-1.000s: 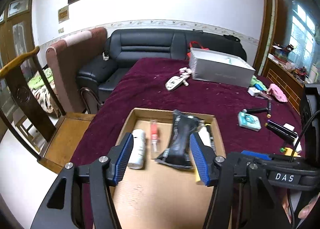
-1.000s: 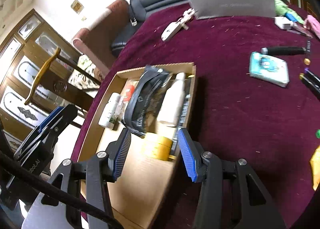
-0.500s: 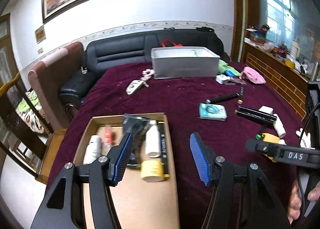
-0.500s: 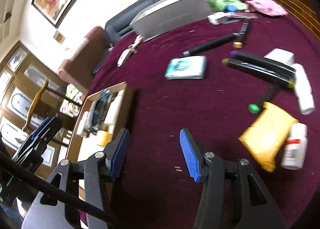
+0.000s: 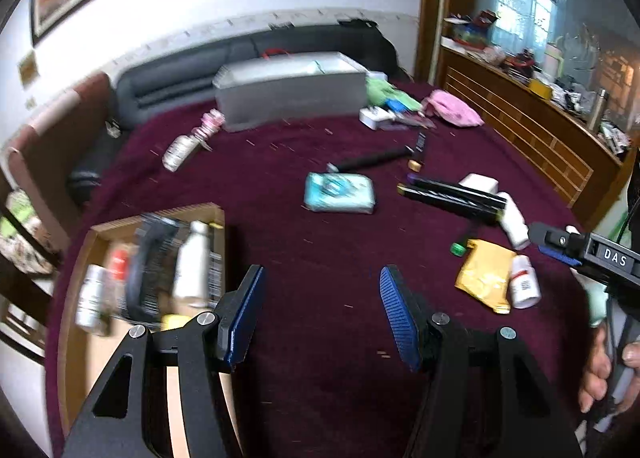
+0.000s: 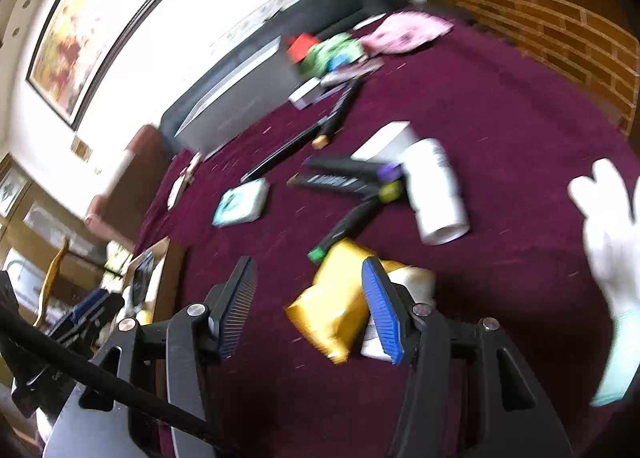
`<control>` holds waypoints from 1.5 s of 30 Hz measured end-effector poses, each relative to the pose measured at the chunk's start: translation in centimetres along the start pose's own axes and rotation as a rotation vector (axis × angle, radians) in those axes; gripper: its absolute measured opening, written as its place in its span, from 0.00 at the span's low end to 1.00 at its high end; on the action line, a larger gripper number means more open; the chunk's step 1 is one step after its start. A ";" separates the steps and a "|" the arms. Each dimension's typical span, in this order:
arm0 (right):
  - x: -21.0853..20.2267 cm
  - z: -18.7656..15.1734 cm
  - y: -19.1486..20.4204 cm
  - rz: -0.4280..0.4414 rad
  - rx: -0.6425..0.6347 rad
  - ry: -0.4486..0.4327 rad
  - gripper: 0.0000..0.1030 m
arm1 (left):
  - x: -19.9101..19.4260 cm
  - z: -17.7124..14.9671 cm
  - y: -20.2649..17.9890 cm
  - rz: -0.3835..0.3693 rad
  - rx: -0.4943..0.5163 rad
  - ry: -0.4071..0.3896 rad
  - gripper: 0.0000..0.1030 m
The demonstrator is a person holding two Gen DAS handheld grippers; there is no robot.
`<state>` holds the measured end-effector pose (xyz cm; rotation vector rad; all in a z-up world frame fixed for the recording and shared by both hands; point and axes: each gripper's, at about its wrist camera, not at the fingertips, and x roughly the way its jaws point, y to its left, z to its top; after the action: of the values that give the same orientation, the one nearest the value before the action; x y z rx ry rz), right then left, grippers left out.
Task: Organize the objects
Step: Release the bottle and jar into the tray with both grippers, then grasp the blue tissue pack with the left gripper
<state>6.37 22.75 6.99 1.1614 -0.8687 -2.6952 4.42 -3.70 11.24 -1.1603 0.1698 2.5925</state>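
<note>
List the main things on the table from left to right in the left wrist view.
Cardboard tray → small lying bottle → grey box → teal wipes pack → black pen boxes → yellow packet → white pill bottle.

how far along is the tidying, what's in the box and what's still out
Partly done. The cardboard box already holds a white bottle, a black pouch and a few small items. Both grippers are empty; the right gripper is opening over the yellow packet. Still loose: the teal pack, black pens and white bottles.
</note>
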 end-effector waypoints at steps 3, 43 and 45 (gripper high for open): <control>-0.5 0.3 -1.9 -0.022 0.026 -0.041 0.56 | 2.1 -0.1 -1.0 -0.075 -0.024 0.055 0.51; 1.0 0.3 -6.0 0.002 0.061 -0.099 0.56 | 14.0 5.0 -0.1 -0.204 -0.073 0.286 0.55; 1.1 0.2 -6.0 0.000 0.059 -0.093 0.56 | 13.6 4.5 1.4 -0.216 -0.194 0.248 0.55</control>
<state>6.33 27.57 3.21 1.0538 -0.9679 -2.7604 -7.83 -1.06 4.11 -1.4779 -0.1511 2.3115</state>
